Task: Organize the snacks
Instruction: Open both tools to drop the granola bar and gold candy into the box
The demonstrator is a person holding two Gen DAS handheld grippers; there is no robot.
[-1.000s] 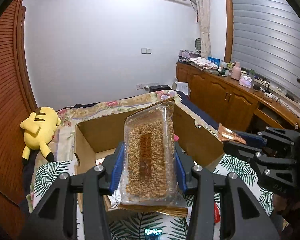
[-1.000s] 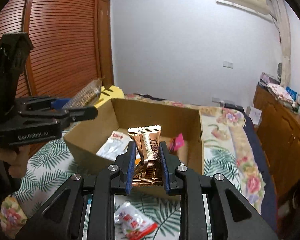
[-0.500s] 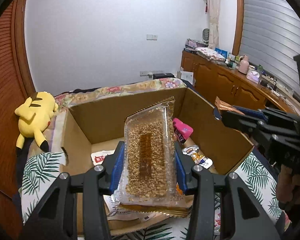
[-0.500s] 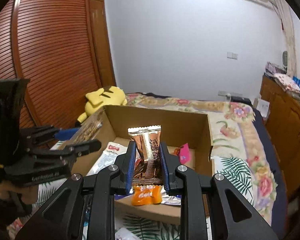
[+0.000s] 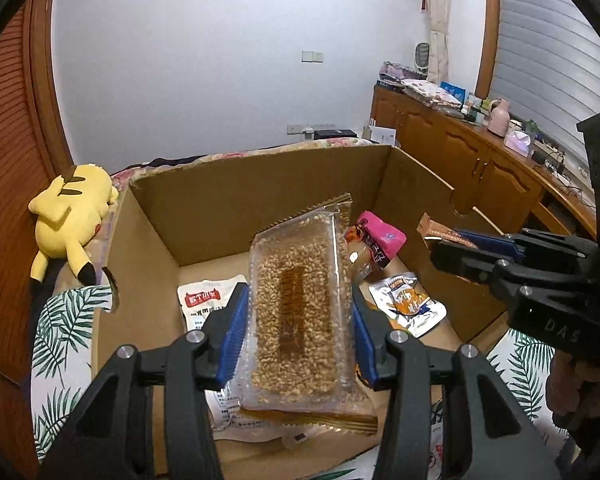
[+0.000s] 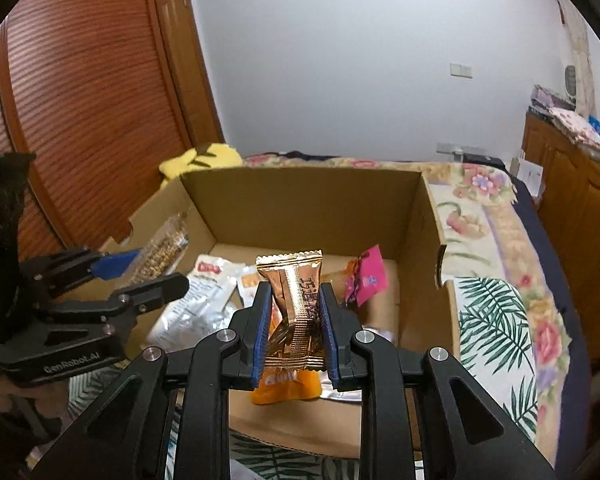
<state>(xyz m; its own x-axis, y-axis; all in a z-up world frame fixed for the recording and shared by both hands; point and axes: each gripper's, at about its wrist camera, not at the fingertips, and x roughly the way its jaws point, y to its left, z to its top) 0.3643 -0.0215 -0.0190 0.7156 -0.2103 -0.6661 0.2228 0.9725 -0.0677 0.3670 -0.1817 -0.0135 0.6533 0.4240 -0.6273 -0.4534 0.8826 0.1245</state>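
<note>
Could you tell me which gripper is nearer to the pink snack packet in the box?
Right. The right gripper holds its gold wrapper just beside the pink snack packet; the left gripper sits across the box.

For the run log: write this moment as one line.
left gripper: shut on grain bar | right gripper: shut on gold packet | both above box

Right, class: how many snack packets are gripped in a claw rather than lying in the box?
2. The clear grain-bar packet is in the left claw; the gold wrapper is in the right claw. Both are held over the open cardboard box.
</note>
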